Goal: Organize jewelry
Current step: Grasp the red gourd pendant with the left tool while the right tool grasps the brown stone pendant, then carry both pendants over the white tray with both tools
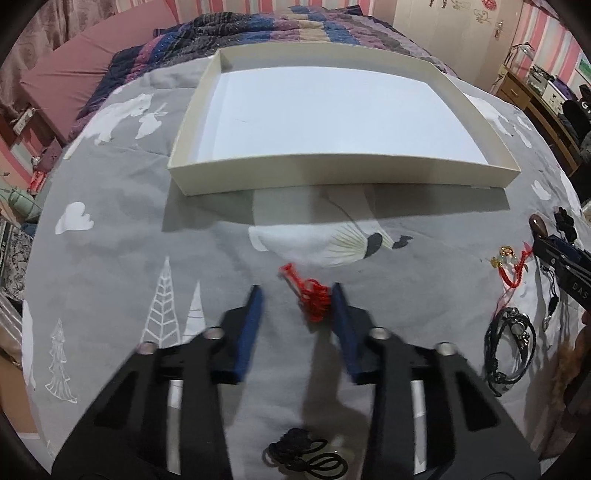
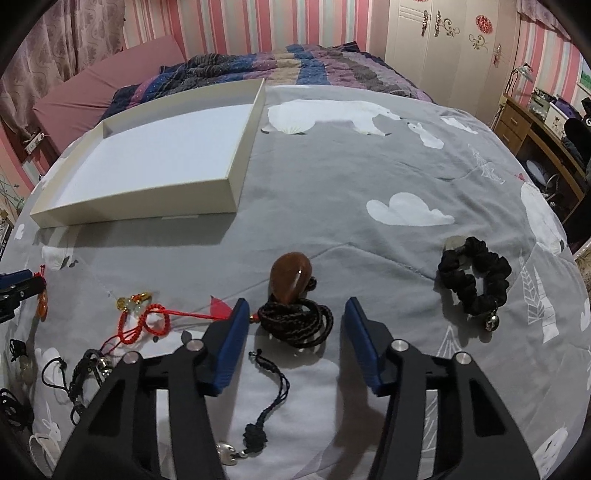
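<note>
A shallow cream box [image 1: 332, 173] with a white floor lies on the grey bedspread; it also shows in the right wrist view [image 2: 236, 155]. My left gripper [image 1: 297, 295] is open, its blue fingers on either side of a red knotted cord charm [image 1: 314, 301] that lies against the right finger. My right gripper [image 2: 293, 308] is open around a coiled black cord [image 2: 295, 321] with a brown stone pendant [image 2: 290, 277]. A red bead bracelet with gold charms [image 2: 147, 317] lies to its left.
A black scrunchie [image 2: 476, 277] lies to the right. A black cord with a silver charm [image 2: 258, 421] lies between the right fingers. Black bracelets [image 1: 509, 347] and a black knotted cord [image 1: 306, 454] lie near the left gripper. A striped quilt [image 1: 295, 33] lies behind the box.
</note>
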Tool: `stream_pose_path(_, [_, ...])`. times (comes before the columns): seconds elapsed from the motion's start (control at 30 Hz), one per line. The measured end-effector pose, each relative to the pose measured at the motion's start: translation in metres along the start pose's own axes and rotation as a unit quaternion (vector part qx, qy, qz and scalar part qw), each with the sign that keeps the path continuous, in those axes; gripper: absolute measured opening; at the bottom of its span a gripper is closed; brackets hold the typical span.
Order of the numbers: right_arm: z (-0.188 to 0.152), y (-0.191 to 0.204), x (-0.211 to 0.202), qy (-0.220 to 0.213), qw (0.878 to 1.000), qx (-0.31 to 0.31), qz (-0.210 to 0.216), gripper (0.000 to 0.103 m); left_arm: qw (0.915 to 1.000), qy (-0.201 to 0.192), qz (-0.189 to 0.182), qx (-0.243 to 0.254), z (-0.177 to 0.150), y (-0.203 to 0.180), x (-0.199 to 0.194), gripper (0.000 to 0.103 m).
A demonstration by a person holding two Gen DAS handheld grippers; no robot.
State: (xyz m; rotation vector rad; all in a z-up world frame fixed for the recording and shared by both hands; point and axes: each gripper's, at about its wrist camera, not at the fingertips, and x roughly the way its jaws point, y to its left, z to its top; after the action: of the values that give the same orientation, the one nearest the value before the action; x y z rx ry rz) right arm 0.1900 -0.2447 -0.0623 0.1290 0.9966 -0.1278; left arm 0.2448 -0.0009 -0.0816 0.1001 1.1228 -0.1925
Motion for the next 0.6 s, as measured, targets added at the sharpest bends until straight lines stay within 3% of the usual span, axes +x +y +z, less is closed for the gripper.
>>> stream_pose_path(0.2, [-0.001, 0.0, -0.001, 0.001, 1.0, -0.004, 0.004, 0.046, 0.9998, 0.002, -0.017, 0.0, -0.002, 0.0, -0.002, 0.009])
stream_pose_path(0.27, [-0.001, -0.001, -0.002, 0.0, 1.0, -0.003, 0.008, 0.035, 0.9999, 0.002, -0.016, 0.0, -0.003, 0.001, -0.003, 0.008])
stream_pose_path(0.43, [-0.002, 0.0, -0.005, -0.004, 1.0, -0.007, 0.01, 0.028, 0.9997, -0.001, -0.024, -0.008, -0.004, 0.007, -0.007, 0.005])
stream_pose_path(0.6, [0.005, -0.006, -0.021, -0.028, 0.999, 0.005, 0.018, 0.026, 0.9986, -0.038, -0.036, -0.011, -0.002, 0.008, -0.028, 0.005])
